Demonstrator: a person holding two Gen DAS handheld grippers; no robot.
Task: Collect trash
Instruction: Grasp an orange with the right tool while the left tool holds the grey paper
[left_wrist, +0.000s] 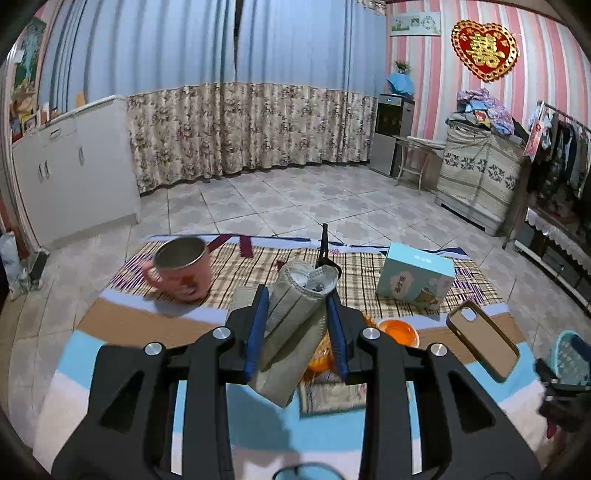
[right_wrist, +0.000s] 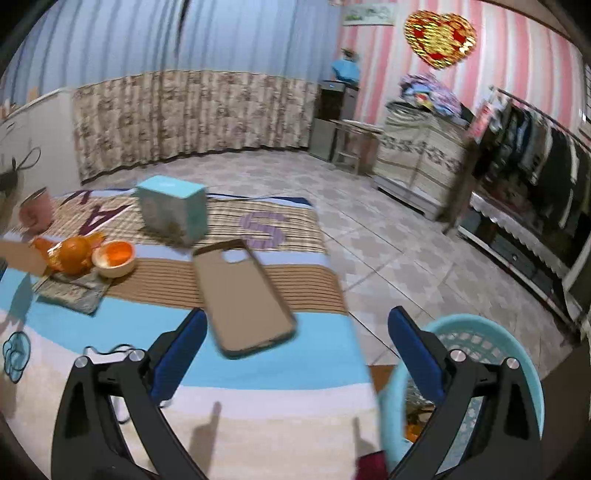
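Item: rolled face mask (left_wrist: 295, 317), held. Your left gripper (left_wrist: 297, 332) was clamped on it, both blue pads pressing its sides, roll lifted off the striped blanket (left_wrist: 122, 362). Long axis: along the fingers, open end pointing away and up. Destination: turquoise basket (right_wrist: 480, 332), off to your right, directly beneath your right gripper (right_wrist: 295, 354), whose jaws stood wide and empty.

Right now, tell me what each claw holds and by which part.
The left claw grips a rolled grey packet by its sides, around the middle of its length. The right claw is open and holds nothing.
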